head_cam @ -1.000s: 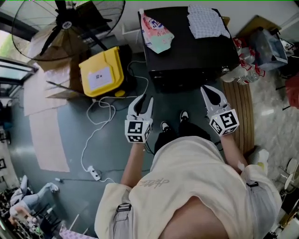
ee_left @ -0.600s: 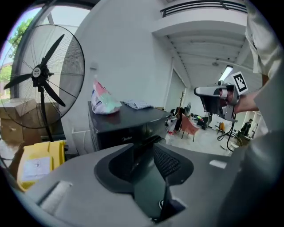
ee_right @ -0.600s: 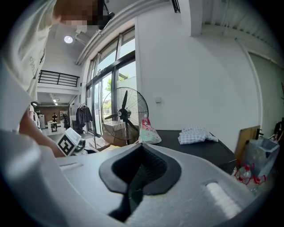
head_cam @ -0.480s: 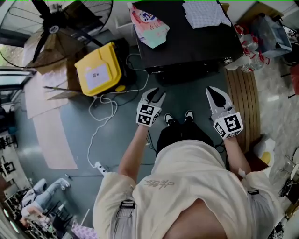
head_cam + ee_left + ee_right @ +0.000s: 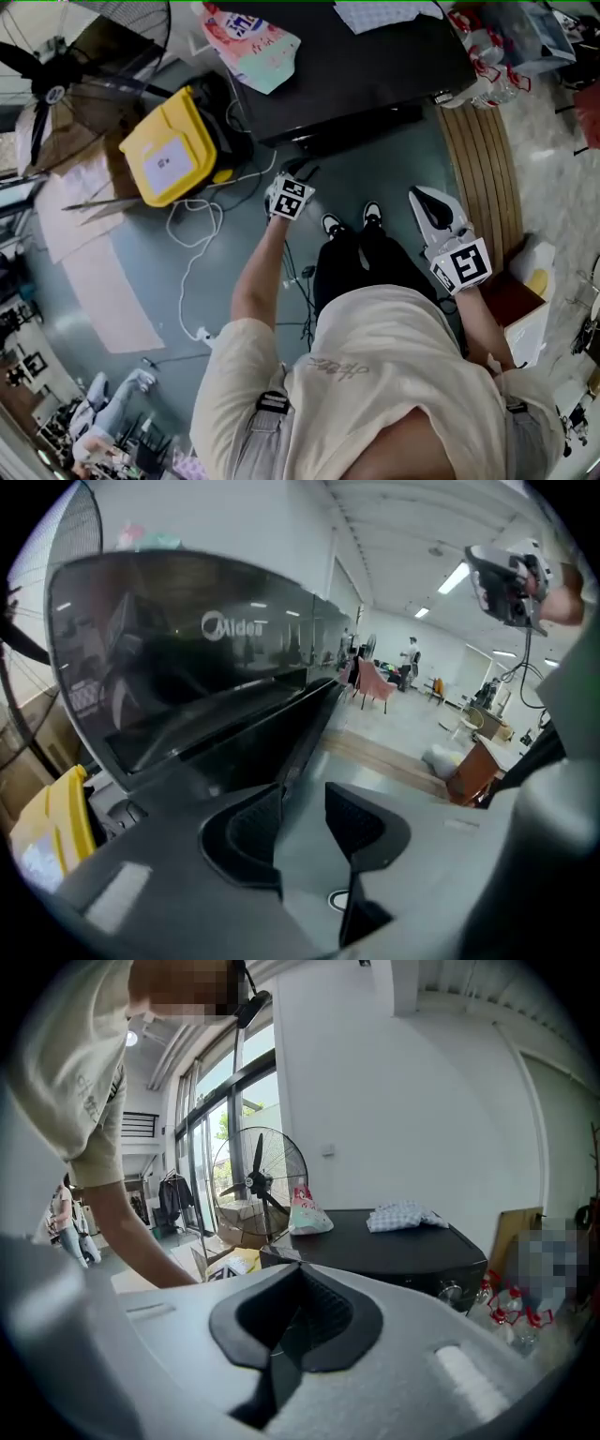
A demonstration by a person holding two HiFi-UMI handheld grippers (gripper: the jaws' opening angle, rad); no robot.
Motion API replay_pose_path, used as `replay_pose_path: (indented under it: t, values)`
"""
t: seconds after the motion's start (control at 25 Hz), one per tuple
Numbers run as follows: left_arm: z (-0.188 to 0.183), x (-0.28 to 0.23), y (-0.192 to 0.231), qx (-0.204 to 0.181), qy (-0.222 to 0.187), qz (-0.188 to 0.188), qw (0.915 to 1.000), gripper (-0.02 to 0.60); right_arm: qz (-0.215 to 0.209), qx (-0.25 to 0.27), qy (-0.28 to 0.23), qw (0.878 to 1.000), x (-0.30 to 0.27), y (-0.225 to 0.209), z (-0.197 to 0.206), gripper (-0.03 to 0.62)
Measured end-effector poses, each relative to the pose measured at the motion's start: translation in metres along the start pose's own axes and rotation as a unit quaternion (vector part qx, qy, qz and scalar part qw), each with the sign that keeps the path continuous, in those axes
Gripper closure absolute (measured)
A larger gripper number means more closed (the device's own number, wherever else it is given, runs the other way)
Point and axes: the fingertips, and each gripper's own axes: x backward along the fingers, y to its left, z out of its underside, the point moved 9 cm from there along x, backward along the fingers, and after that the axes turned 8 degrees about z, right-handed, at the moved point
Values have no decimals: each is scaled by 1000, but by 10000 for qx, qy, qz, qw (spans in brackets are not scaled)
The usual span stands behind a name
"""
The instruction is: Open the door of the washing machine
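The black washing machine (image 5: 366, 75) stands at the top of the head view. In the left gripper view its dark glass door (image 5: 187, 686) fills the left side, tilted. My left gripper (image 5: 296, 178) is low in front of the machine, pointing down at its front. Its jaws (image 5: 302, 803) are opening, and the door's dark edge runs toward the gap, with no pad pressing on it. My right gripper (image 5: 422, 197) hangs to the right, clear of the machine (image 5: 394, 1246). Its pads (image 5: 292, 1309) meet with nothing between them.
A yellow case (image 5: 169, 150) and a standing fan (image 5: 56, 75) are left of the machine, and a white cable (image 5: 202, 234) trails over the floor. A printed bag (image 5: 248, 42) and a cloth (image 5: 375, 14) lie on top. Wooden slats (image 5: 483, 159) and bottles (image 5: 487, 56) are at the right.
My left gripper has dropped and moved in toward the machine's front, tilting downward, with its jaws wider. The right gripper has sunk slightly.
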Motion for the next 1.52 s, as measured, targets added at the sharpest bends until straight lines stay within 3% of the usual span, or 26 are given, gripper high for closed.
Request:
replay_pose_path:
  t: [0.2,0.56,0.68,0.76,1.24,1.52]
  values:
    - [11,-36,21,280,366,83,9989,420,134,-176,271,9994,19,-8,16,592]
    - [17,-81,31,-57,1128,314,9931,399,397,-347,388,9979,36,-19,24,592]
    - [32,-94,34,70,1632,171,9864,461,385,-328,386,9980,42,-21,25,592]
    - [32,-97,34,89,1819,104,9832,460,385,-343,405,9978,45,-23,27,592]
    - [39,-93,13,161,2088,82,9778,476,667,-481,379,9959,48,-39,34,592]
    - [56,-94,-29,645,2109,169,9752,471,627,-411,311,9967,45,-34,31,592]
